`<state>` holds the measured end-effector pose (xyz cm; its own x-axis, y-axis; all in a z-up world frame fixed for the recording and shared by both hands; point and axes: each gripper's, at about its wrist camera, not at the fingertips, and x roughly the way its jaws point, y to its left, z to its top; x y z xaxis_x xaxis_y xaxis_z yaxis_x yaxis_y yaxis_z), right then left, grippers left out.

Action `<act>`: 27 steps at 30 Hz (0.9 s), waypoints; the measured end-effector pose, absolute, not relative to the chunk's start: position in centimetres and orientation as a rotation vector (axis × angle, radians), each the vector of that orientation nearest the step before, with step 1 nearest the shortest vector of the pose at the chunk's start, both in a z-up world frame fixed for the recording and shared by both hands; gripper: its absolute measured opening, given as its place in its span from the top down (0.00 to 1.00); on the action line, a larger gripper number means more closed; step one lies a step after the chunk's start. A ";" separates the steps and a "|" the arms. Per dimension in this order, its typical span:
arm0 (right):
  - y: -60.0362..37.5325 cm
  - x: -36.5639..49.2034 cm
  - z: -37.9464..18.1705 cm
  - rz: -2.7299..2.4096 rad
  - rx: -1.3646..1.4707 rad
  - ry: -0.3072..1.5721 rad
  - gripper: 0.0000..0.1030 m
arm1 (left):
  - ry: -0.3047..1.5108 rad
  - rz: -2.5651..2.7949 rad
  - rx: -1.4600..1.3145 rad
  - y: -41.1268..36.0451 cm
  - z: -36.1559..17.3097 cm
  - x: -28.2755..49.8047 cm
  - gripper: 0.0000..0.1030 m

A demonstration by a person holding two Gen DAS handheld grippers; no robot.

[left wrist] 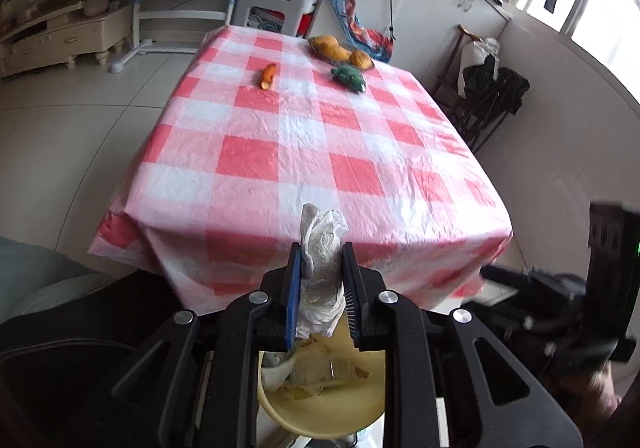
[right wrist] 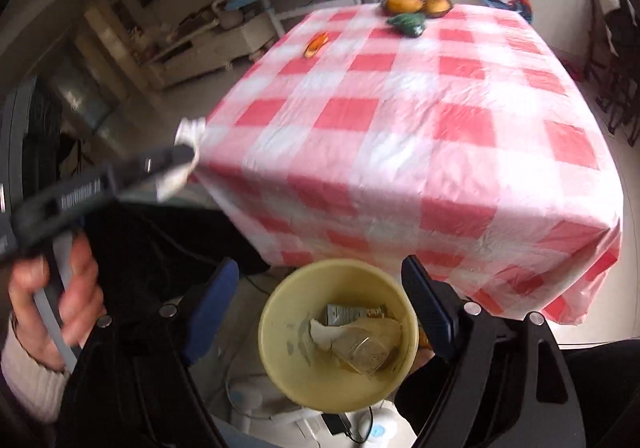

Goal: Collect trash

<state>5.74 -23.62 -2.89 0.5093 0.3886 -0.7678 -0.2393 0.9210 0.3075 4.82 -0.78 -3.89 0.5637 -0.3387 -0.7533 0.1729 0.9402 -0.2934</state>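
while the left tongs (left wrist: 322,248) pinch crumpled paper (left wrist: 322,268), the right tongs (right wrist: 320,280) gape empty.

Checked tablecloth and toy food at the far end

A red-and-white tablecloth (left wrist: 304,152) is being shown draped over the table; an orange carrot-like piece (left wrist: 269,76), a green item (left wrist: 350,77) and what may be bread rolls (left wrist: 340,50) are being kept near its far edge.

Crinkled glossy plastic tablecloth (left wrist: 304,152)
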 end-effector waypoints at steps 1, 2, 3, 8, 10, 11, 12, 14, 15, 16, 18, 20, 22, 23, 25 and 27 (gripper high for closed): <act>-24.3 6.6 -2.3 0.342 0.177 0.933 0.15 | 0.952 -0.318 -0.163 -1.6 -4.5 4.4 0.81; -24.8 7.7 -1.9 0.312 0.183 0.911 0.13 | 0.992 -0.345 -0.130 -2.5 -5.1 4.1 0.81; -25.2 8.9 -1.7 0.292 0.184 0.901 0.13 | 1.033 -0.374 -0.089 -3.5 -5.8 3.7 0.81; -25.3 17.0 -2.9 0.205 0.101 0.938 0.09 | 1.193 -0.453 0.167 -7.8 -9.7 1.8 0.78; -25.7 19.5 -4.0 0.159 0.086 0.971 0.09 | 1.194 -0.453 0.211 -8.3 -10.1 1.5 0.72; -26.0 20.7 -4.3 0.134 0.077 0.979 0.09 | 1.188 -0.449 0.213 -8.3 -10.1 1.5 0.69; -26.3 21.6 -4.7 0.118 0.073 0.986 0.09 | 1.181 -0.446 0.199 -8.1 -10.0 1.6 0.61; -26.6 23.5 -5.3 0.088 0.076 1.003 0.09 | 1.168 -0.435 0.150 -7.5 -9.8 2.2 0.55; -26.5 24.5 -5.6 0.080 0.073 1.006 0.09 | 1.165 -0.427 0.122 -7.2 -9.6 2.6 0.52; -26.3 25.0 -5.9 0.073 0.067 1.007 0.09 | 1.163 -0.419 0.098 -6.9 -9.6 3.0 0.51; -25.8 26.3 -6.3 0.056 0.047 1.016 0.09 | 1.163 -0.398 0.068 -6.7 -9.8 3.9 0.50; -25.5 27.7 -7.0 0.045 0.030 1.025 0.09 | 1.166 -0.367 0.070 -6.9 -10.3 4.8 0.49; -25.2 28.9 -7.2 0.023 -0.003 1.010 0.07 | 1.169 -0.347 0.090 -7.2 -10.7 5.3 0.49; -25.2 29.2 -7.2 0.020 0.003 1.004 0.07 | 1.167 -0.342 0.101 -7.3 -10.8 5.5 0.49; -25.1 29.8 -7.2 0.000 0.008 0.994 0.07 | 1.160 -0.340 0.118 -7.6 -10.9 5.6 0.49; -25.1 29.7 -7.3 -0.011 0.006 0.973 0.07 | 1.160 -0.341 0.138 -7.9 -10.9 5.6 0.48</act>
<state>29.67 -25.06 -7.30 0.5625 -0.0066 -0.8268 0.0120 0.9999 0.0001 5.58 -7.91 -10.94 0.3550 -0.1920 -0.9149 0.3331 0.9404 -0.0681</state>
